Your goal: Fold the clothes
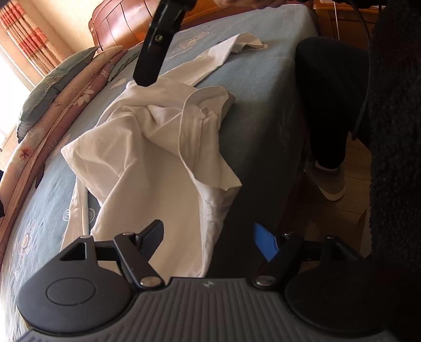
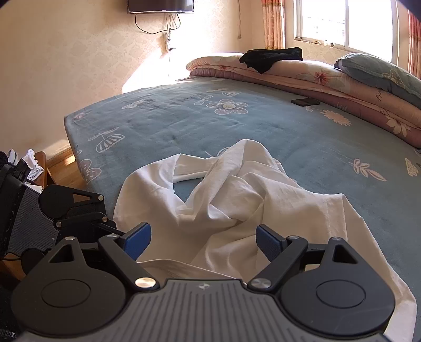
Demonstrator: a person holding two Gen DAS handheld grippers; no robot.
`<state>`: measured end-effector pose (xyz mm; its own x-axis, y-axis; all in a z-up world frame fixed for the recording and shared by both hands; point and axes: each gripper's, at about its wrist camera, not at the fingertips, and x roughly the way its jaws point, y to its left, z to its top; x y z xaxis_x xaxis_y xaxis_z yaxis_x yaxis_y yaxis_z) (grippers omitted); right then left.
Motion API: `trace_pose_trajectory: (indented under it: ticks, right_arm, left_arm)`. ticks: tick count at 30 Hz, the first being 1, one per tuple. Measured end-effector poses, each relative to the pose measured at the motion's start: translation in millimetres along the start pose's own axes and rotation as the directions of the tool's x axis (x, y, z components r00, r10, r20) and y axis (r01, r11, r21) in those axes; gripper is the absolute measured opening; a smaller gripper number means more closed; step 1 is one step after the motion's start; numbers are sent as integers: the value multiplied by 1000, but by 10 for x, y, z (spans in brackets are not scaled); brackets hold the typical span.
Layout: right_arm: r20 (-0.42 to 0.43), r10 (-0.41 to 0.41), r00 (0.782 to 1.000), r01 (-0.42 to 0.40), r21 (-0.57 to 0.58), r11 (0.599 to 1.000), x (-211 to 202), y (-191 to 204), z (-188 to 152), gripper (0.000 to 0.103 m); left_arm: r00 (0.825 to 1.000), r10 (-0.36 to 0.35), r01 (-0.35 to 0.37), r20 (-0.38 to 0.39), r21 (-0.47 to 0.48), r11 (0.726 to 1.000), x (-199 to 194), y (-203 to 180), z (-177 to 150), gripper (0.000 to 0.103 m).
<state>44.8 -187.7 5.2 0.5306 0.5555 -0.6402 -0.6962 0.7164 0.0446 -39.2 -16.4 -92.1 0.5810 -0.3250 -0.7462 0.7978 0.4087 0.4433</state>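
Bedroom with cream patterned wall [image 2: 79, 65], wall-mounted television [image 2: 160, 6], sunlit window [image 2: 342, 21] with red-striped curtains [image 1: 29, 42]. Bed [image 2: 184, 126] under blue floral sheet; wooden headboard [image 1: 123, 23]; folded quilts [image 2: 329, 79], pillow [image 2: 381, 71]; wooden floor [image 1: 342, 218].

Left wrist view: looking steeply down over the left tool [image 1: 208, 236], close above the white garment [image 1: 147, 147] at the bed [image 1: 263, 86] edge. Right wrist view: looking down across the bed toward the window [image 2: 342, 21] at upper right. Shared: garment, bed cover, folded quilts.
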Motion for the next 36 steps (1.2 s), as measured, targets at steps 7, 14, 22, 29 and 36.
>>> trace_pose_trajectory:
  ticks: [7,14,22,29,36]
  right_arm:
    - [14,-48,999,49,-81,996,-112,68,-72,86]
    - [-17,-14,1000,8,-308,951,-85,366,-78,86]
    - [-87,65,994,-105,-603,791,262,923,1,86]
    - [-210,-38,977,-136,-752,645,872,1219,-198,66]
    - [-154,-118,981,-31,-723,690,821,1182,-156,8]
  left_arm:
    - [995,24,-23,-96,7,1000,193,4,87,10]
    - [989,145,-145,-4,-58,988,-208,225,128,6]
    - [977,214,-212,3,-112,971,-327,411,74,6]
    - [980,201,-198,5,-142,970,-295,470,31,6]
    - [985,166,-158,47,-135,978,-320,470,-76,17]
